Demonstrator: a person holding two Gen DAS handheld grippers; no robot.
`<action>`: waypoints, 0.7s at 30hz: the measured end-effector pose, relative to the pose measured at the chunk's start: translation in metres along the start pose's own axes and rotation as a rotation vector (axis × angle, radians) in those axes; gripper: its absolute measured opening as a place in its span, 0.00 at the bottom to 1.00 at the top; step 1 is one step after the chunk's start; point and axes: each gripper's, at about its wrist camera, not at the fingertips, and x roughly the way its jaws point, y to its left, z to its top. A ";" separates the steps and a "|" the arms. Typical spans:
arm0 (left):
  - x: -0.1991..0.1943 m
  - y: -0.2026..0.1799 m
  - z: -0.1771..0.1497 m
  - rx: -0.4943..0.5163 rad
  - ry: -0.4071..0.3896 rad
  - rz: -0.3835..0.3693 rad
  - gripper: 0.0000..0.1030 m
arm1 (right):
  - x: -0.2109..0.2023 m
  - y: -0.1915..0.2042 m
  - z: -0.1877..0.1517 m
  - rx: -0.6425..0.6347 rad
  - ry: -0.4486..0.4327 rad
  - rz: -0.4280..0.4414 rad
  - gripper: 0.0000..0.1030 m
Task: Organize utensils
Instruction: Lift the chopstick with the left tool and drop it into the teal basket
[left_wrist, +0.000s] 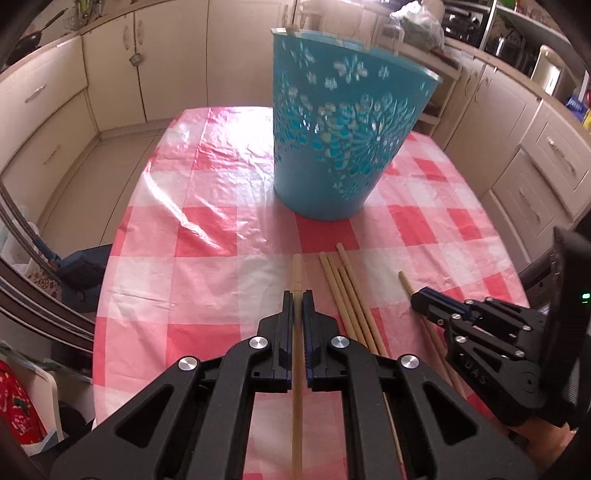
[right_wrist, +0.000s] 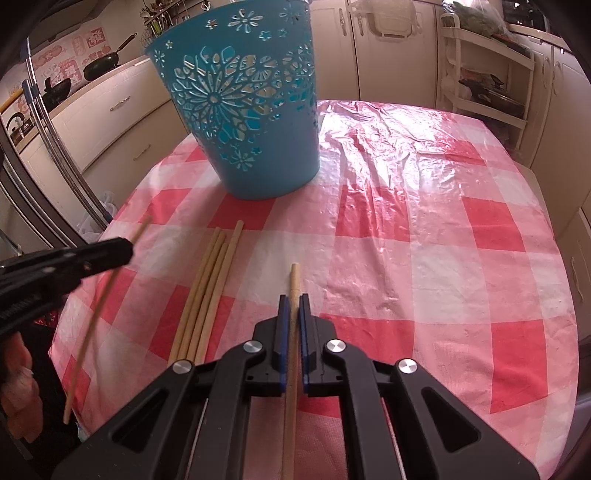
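While one chopstick (left_wrist: 297, 273) is clamped by the left gripper (left_wrist: 297, 295), another chopstick (right_wrist: 294, 280) is clamped by the right gripper (right_wrist: 294, 299); the raised stick's full length is shown only in the right view.

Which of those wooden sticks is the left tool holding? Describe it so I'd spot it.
Start at the blue cut-out basket on the checked tablecloth. In front of it lie four loose chopsticks side by side. The held chopstick is left of them, alone, clamped in the left tool.
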 end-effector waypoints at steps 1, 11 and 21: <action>-0.011 0.007 0.001 -0.013 -0.030 -0.027 0.05 | -0.001 0.000 -0.001 0.002 0.001 0.001 0.05; -0.103 0.018 0.006 -0.066 -0.267 -0.165 0.05 | -0.001 -0.005 -0.004 0.028 -0.027 0.036 0.05; -0.158 -0.007 0.041 -0.048 -0.460 -0.195 0.05 | -0.002 -0.005 -0.005 0.024 -0.030 0.028 0.05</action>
